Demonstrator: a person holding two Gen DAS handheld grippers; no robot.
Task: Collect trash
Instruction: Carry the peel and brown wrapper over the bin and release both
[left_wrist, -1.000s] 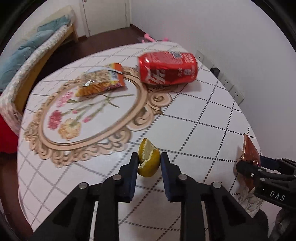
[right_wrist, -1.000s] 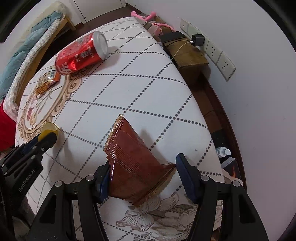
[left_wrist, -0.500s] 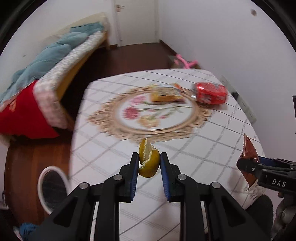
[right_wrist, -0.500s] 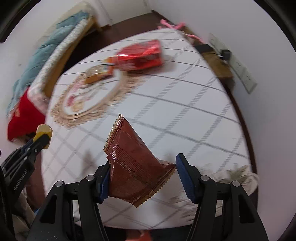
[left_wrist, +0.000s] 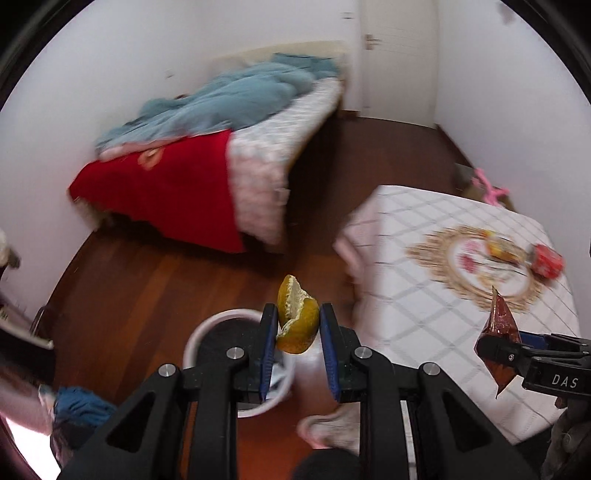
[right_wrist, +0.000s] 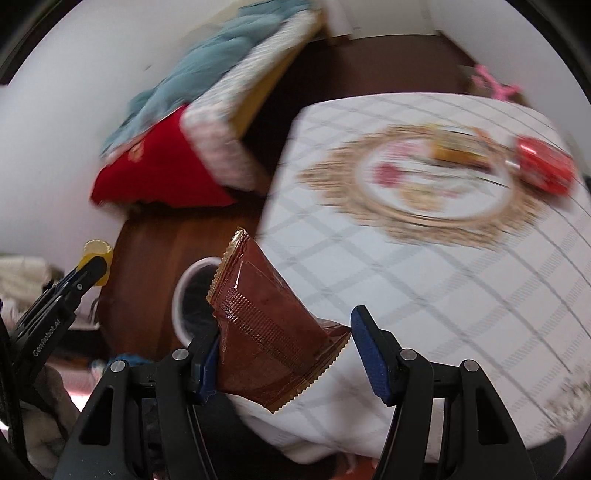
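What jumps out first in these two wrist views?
The left gripper pinches a yellow citrus peel in mid-air, just beside the white bin on the wooden floor. The right gripper carries a brown snack wrapper caught against one finger. Behind, a red can lies on the patterned tablecloth.

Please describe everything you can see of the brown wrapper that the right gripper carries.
The brown wrapper is a flat, glossy foil-like packet, reddish brown with gold serrated edges at both ends and a fine embossed grid on its face. It looks empty and slightly creased. It stands tilted, its narrow top corner pointing up and left. The right gripper holds its lower part: the left finger presses against it, while the right finger looks apart from it. It hangs in the air above the floor, beside the table edge, touching nothing else.
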